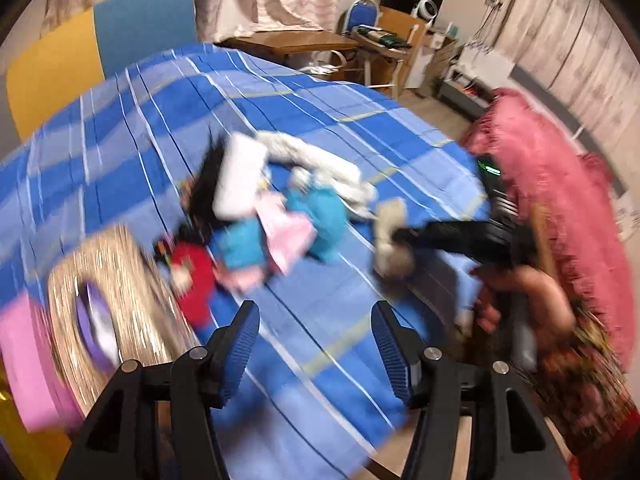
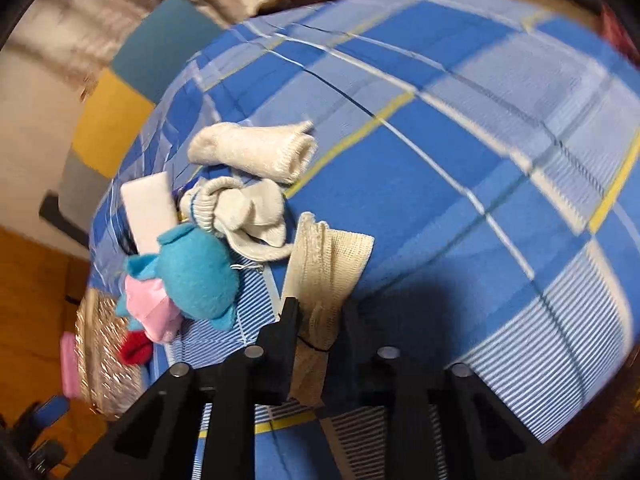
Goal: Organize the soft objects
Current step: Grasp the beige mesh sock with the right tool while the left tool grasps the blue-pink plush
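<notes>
A pile of soft things lies on the blue plaid bed (image 1: 328, 128): a teal plush (image 1: 324, 216), pink cloth (image 1: 286, 232), a red plush (image 1: 196, 276), white socks (image 1: 320, 160) and a white block (image 1: 240, 176). A woven basket (image 1: 116, 304) stands at the left. My left gripper (image 1: 316, 352) is open and empty above the bed, short of the pile. My right gripper (image 2: 320, 312) is shut on a beige sock (image 2: 328, 256) just right of the teal plush (image 2: 196, 268); it also shows in the left wrist view (image 1: 394, 240). Rolled white socks (image 2: 248, 216) and a cream sock (image 2: 256, 148) lie beyond.
A pink ruffled cushion (image 1: 560, 184) lies at the bed's right edge. A yellow and blue headboard (image 1: 100, 52) is behind. A wooden desk (image 1: 292, 42), a chair (image 1: 362, 16) and clutter stand at the back. The basket (image 2: 104, 360) sits at the bed's lower left.
</notes>
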Demonstrator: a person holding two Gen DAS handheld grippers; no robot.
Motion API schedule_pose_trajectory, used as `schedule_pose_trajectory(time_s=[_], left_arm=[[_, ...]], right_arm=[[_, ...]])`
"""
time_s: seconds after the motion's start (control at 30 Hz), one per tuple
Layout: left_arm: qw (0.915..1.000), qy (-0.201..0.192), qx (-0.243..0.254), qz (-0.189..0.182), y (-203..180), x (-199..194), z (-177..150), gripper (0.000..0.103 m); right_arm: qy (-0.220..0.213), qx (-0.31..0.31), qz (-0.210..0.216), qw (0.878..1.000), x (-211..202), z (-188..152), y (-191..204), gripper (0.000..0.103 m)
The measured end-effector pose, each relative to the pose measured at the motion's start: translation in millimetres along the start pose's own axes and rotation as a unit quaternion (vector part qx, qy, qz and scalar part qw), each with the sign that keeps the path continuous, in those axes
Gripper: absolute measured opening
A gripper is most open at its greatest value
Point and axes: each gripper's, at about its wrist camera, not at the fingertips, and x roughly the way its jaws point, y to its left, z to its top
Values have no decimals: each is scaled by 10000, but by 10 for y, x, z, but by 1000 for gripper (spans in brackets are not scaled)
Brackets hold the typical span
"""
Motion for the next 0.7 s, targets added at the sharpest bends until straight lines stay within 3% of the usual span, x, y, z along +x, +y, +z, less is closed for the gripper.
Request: schedule_pose_trajectory(time_s=[0.13, 0.23, 0.27, 0.3, 0.4, 0.5, 0.57, 0.63, 0.7], left_arm=[[9978, 3, 248, 608, 22, 316, 334, 59], [9968, 108, 351, 712, 48, 551, 501, 59], [9967, 158, 347, 714, 59, 628, 541, 59], [9962, 201, 405, 743, 46, 707, 576, 59], [9931, 296, 743, 855, -15, 937, 630, 59], [9872, 408, 996, 1177, -43, 1154, 665, 60], [9852, 623, 1060, 1197, -52, 1266, 650, 64], [9888, 965, 911, 688, -63, 1304, 561, 64], [9854, 1340, 977, 379, -151, 1311, 386, 64]], right_arm=[[-73, -181, -23, 9998, 28, -53, 133, 64], [-178, -764, -550, 9954, 132, -121, 356, 65], [-183, -1072, -800, 9908, 163, -151, 440, 61], [-144, -1346, -951, 9862, 184, -171, 502, 41], [-122, -1080, -566, 9925, 74, -124, 401, 21], [-137, -625, -195, 9978, -31, -47, 225, 18], [-132, -435, 8, 9990, -81, -21, 148, 18], [-216, -323, 48, 9992, -153, -22, 102, 18], [-312, -324, -57, 9990, -186, -5, 97, 18]])
